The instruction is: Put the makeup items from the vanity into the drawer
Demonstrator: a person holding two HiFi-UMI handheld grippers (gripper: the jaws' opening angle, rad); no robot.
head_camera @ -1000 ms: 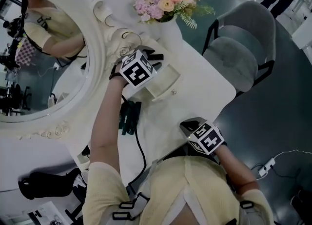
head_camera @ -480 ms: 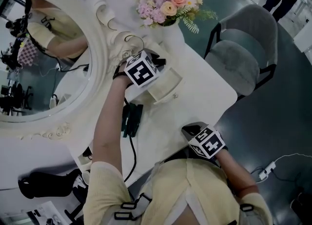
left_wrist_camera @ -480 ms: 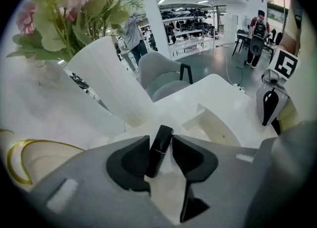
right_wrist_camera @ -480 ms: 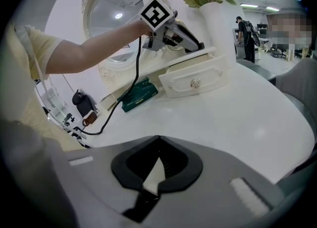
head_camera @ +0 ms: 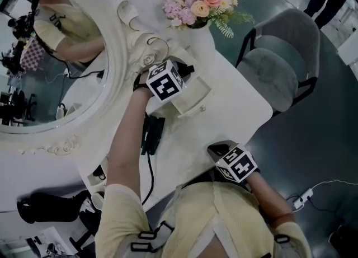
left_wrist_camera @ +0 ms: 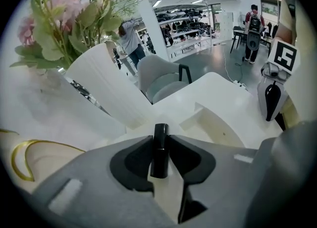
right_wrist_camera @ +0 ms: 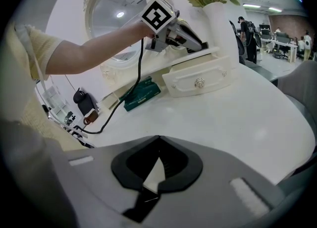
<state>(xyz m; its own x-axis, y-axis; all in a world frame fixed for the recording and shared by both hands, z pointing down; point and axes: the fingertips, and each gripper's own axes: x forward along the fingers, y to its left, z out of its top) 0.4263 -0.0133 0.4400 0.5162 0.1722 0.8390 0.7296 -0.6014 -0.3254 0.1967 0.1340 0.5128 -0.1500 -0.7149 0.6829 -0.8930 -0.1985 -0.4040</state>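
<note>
Closing on one black tube (left_wrist_camera: 160, 135), left claw (left_wrist_camera: 159, 145) beside one drawer (left_wrist_camera: 213, 126).

Drawer (head_camera: 191, 104) interior mostly hidden, contents seemingly indiscernible.

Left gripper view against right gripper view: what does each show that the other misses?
Only the left gripper view: a black tube between the left gripper's closing jaws, pads touching it. Only the right gripper view: the right gripper's jaws together on nothing, a green case, the mirror. Both: the white vase and the open drawer.
</note>
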